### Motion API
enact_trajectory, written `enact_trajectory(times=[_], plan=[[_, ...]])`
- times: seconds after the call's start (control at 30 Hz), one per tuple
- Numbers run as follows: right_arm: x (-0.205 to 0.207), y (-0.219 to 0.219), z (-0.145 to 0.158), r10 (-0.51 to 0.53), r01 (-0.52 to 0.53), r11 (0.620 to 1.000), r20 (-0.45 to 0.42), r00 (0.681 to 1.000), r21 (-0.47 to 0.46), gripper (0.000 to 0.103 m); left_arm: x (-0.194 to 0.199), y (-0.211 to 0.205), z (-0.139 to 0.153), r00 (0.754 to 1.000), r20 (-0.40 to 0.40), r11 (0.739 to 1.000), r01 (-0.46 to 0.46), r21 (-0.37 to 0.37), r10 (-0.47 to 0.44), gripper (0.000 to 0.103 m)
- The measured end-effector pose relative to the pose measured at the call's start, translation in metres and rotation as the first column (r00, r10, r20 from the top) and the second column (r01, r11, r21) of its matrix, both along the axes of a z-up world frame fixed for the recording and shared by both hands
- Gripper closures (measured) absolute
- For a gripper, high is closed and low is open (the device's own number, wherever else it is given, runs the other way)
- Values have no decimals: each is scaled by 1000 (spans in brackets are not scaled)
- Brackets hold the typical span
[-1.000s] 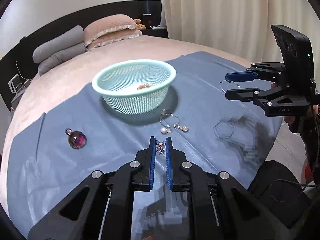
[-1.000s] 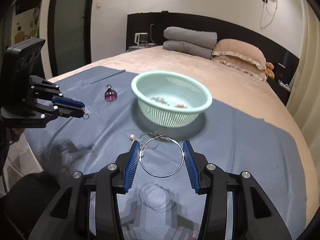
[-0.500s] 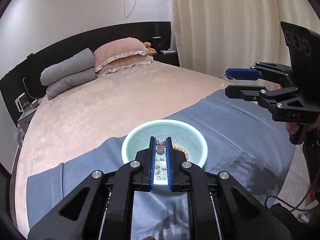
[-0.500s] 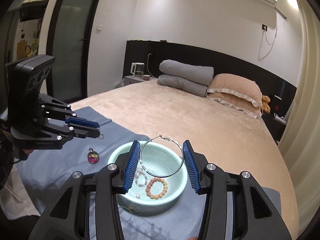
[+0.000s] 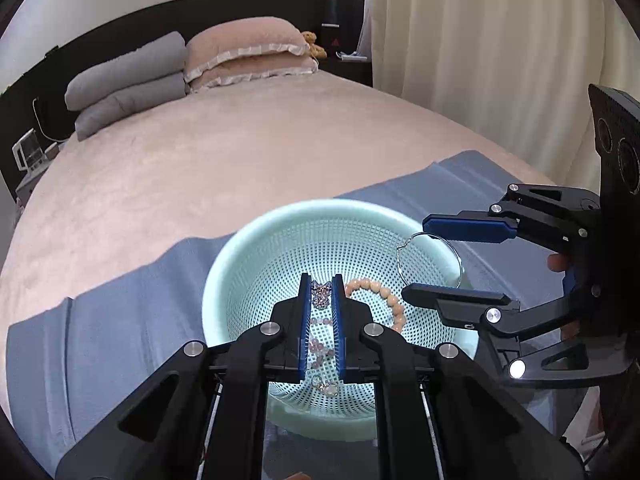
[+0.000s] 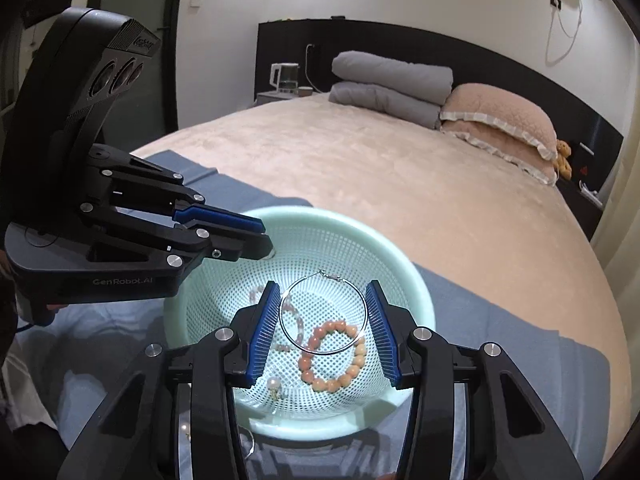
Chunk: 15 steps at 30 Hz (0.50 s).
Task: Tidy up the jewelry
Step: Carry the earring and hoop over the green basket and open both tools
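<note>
A mint green mesh basket (image 5: 240,248) (image 6: 416,280) sits on a blue cloth (image 5: 100,340) on the bed. My left gripper (image 5: 321,285) (image 6: 267,236) hangs over the basket's left side, shut on a small sparkly charm (image 5: 320,294). Over the basket's middle, my right gripper (image 6: 323,286) (image 5: 414,256) is shut on a thin silver hoop earring (image 6: 332,277) (image 5: 459,258), which spans its pads. Inside the basket lie a peach bead bracelet (image 6: 332,384) (image 5: 384,292), a pale pink bead strand (image 6: 298,322) and a pearl earring (image 6: 274,383).
The blue cloth (image 6: 500,320) covers the near part of a beige bed (image 5: 240,160). Grey and pink pillows (image 5: 248,56) lie at the headboard. A curtain (image 5: 480,60) hangs at the right. A few small pieces (image 6: 248,444) lie on the cloth below the basket.
Both grippers have moved forward from above the cloth to over the basket, each still holding its piece. The loose jewellery and purple bottle on the cloth have dropped out of the left view.
</note>
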State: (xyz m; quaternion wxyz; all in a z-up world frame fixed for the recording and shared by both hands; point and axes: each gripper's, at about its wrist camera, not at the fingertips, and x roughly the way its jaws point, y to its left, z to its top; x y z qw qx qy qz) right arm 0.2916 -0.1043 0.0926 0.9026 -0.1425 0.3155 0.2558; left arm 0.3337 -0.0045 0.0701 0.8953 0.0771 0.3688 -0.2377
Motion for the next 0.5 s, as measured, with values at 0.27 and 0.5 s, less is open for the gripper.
enact_trajectory(times=[0.27,0.5], plan=[[11,8,-33,-23,22,1000,-82,996,-12,61,11,-1,-38,996,-85,999,-40,13,41,92],[6,6,-29,-32,30,999,-72,997,-25,50,3,1,-28,997,-64,999,-47,-7,47,54]])
